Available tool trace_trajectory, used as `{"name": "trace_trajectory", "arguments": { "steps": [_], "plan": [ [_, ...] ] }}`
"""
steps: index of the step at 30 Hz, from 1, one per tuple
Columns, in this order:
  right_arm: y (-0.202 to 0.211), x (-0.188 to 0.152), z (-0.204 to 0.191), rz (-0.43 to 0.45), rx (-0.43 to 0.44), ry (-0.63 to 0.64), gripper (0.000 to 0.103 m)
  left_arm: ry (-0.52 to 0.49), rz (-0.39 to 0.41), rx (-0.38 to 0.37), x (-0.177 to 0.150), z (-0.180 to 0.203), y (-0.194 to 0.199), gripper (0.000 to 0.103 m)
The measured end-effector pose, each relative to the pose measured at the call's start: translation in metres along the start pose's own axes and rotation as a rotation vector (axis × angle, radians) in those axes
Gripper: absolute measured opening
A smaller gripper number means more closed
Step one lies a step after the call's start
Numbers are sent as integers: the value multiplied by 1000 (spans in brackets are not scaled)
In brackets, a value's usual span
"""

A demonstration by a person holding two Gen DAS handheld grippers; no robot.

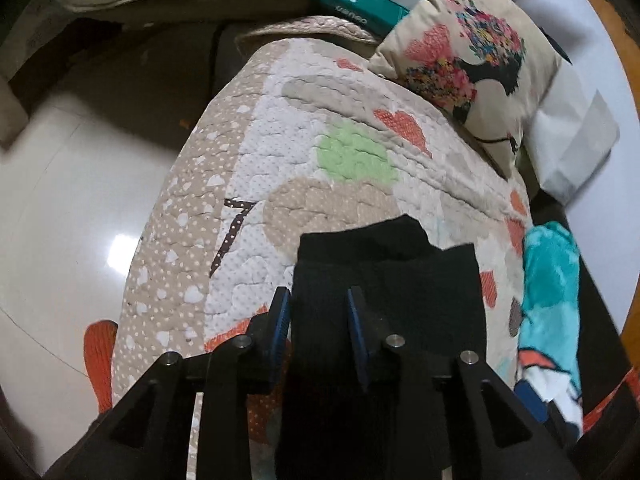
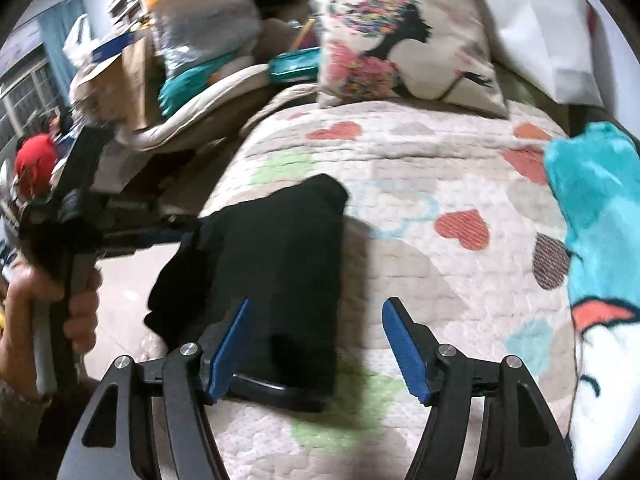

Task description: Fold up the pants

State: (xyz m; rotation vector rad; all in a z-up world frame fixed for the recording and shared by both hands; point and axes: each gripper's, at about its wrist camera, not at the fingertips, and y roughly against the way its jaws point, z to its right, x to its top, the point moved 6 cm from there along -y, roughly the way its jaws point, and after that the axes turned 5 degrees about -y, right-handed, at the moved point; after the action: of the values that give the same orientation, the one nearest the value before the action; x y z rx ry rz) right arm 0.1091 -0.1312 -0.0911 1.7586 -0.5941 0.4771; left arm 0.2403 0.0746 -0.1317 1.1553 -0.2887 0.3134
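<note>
Black pants (image 2: 280,264) lie folded into a narrow bundle on a quilted bed cover (image 2: 440,184) with hearts. In the left wrist view the pants (image 1: 392,280) run between my left gripper's (image 1: 318,300) blue pads (image 1: 280,320), which stand partly closed around the fabric's near edge; a firm grip cannot be confirmed. In the right wrist view my right gripper (image 2: 314,308) is wide open and empty, hovering over the near right edge of the pants. The left gripper's body (image 2: 80,216) and the hand holding it show at the left of that view.
A printed cushion (image 2: 404,40) and a white pillow (image 2: 536,24) lie at the bed's head. A teal fleece blanket (image 2: 592,216) lies on the right. Clutter (image 2: 192,40) is piled on a seat to the left. Shiny tiled floor (image 1: 72,216) lies beyond the bed's left edge.
</note>
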Motion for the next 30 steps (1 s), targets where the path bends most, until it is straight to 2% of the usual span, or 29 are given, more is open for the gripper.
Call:
{"name": "trace_trajectory", "arguments": {
  "steps": [3,5,7,9,11,16,20,30],
  "plan": [
    [0,-4,6,3,-14,-15,73,-71,34,38,-6,11,5,39],
    [-3,-7,7,-4,-11,-26,73,-108,30,79,-16,15,0,45],
    [-5,-11,8,-12,-21,-24,74,-93,15,94,-27,11,-6,47],
    [-6,-17,9,-17,-29,-13,74,-82,40,106,-34,7,-3,52],
    [-5,-21,11,-10,-32,-5,76,-121,78,146,-40,10,6,53],
    [1,-26,14,12,-48,7,77,-210,188,300,-68,18,34,53],
    [4,-27,15,18,-49,-11,77,-242,224,342,-98,23,47,57],
    [16,-37,-7,42,-58,81,81,-291,269,376,-124,34,63,58]
  ]
}}
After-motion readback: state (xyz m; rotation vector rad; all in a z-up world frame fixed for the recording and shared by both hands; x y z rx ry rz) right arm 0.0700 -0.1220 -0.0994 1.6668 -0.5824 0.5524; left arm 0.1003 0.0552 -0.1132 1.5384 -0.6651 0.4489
